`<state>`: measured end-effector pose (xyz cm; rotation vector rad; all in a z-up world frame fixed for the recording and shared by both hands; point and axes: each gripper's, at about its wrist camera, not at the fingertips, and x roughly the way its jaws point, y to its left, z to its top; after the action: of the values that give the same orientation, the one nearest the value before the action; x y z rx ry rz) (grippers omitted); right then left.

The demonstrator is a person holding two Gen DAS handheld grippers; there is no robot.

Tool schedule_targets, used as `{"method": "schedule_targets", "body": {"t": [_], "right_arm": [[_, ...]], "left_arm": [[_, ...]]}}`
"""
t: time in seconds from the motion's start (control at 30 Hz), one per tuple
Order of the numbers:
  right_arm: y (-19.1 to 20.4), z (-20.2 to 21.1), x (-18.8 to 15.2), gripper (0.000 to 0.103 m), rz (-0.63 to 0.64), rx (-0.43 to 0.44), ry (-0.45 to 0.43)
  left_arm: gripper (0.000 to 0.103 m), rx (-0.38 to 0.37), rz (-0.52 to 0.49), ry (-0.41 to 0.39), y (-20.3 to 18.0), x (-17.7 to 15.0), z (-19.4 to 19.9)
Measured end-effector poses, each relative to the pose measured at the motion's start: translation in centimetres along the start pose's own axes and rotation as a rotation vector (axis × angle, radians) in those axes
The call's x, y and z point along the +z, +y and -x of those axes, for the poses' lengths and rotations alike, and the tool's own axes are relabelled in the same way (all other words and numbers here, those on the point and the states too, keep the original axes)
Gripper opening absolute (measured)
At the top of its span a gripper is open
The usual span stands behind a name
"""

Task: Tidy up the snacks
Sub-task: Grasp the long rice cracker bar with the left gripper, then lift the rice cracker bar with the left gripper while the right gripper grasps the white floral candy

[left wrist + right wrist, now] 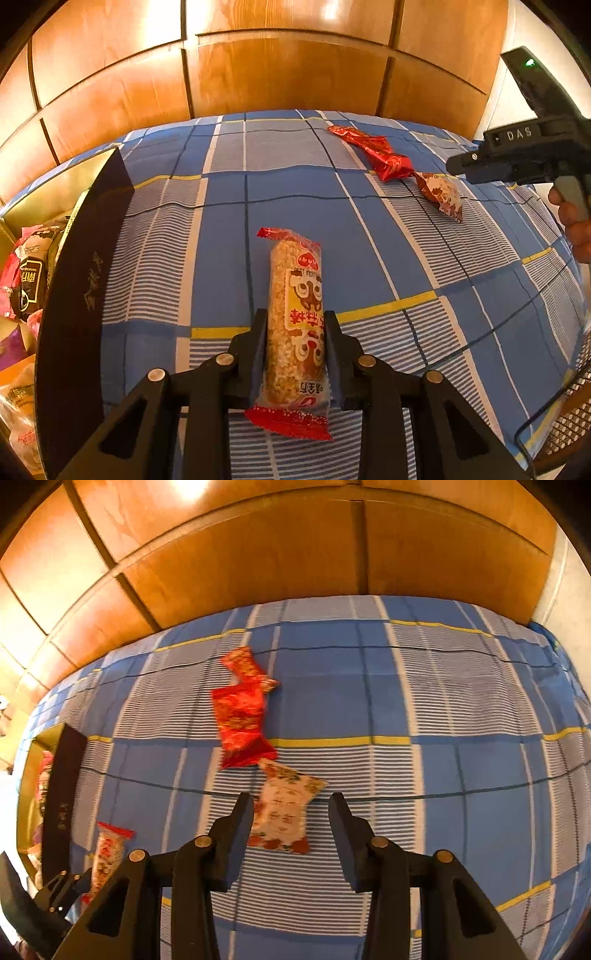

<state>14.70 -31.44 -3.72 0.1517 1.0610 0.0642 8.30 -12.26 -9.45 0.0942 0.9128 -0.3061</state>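
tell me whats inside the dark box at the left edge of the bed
The left wrist view shows the dark box already holds several wrapped snacks, pink, black and orange packets among them. Its near wall covers the rest of the inside, so the full count cannot be told.

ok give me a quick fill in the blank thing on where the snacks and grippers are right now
1. The left gripper is shut on the ____ puffed-rice bar.
2. The right gripper hovers with its jaws ____ over the cream patterned packet.
3. The red foil packet lies on the checked ____ cloth.
4. The dark box that already holds snacks stands at the ____ edge of the left wrist view.

Missing words: long; open; blue; left
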Motion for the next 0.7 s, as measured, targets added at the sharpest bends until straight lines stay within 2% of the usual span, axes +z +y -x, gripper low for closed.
{"method": "schedule_targets", "body": {"t": [0.2, 0.33, 0.57, 0.63, 0.7], "right_arm": [[-0.1, -0.6, 0.2, 0.043, -0.050, 0.104, 0.020], [0.0, -1.7, 0.0, 0.043, -0.054, 0.087, 0.055], [-0.4, -2.7, 0.4, 0.043, -0.057, 0.030, 0.045], [-0.8, -3.0, 0.6, 0.045, -0.082, 0.023, 0.041], [-1.0, -2.9, 0.6, 0.051, -0.090, 0.031, 0.028]], "left_arm": [[0.030, 0.000, -0.003, -0.033, 0.0, -0.4, 0.0], [0.030, -0.009, 0.004, -0.042, 0.2, -0.5, 0.1], [0.030, -0.016, 0.009, -0.047, 0.2, -0.6, 0.2], [0.030, -0.018, 0.012, -0.045, 0.2, -0.6, 0.2], [0.030, -0.020, 0.018, -0.044, 0.3, -0.6, 0.1]]}}
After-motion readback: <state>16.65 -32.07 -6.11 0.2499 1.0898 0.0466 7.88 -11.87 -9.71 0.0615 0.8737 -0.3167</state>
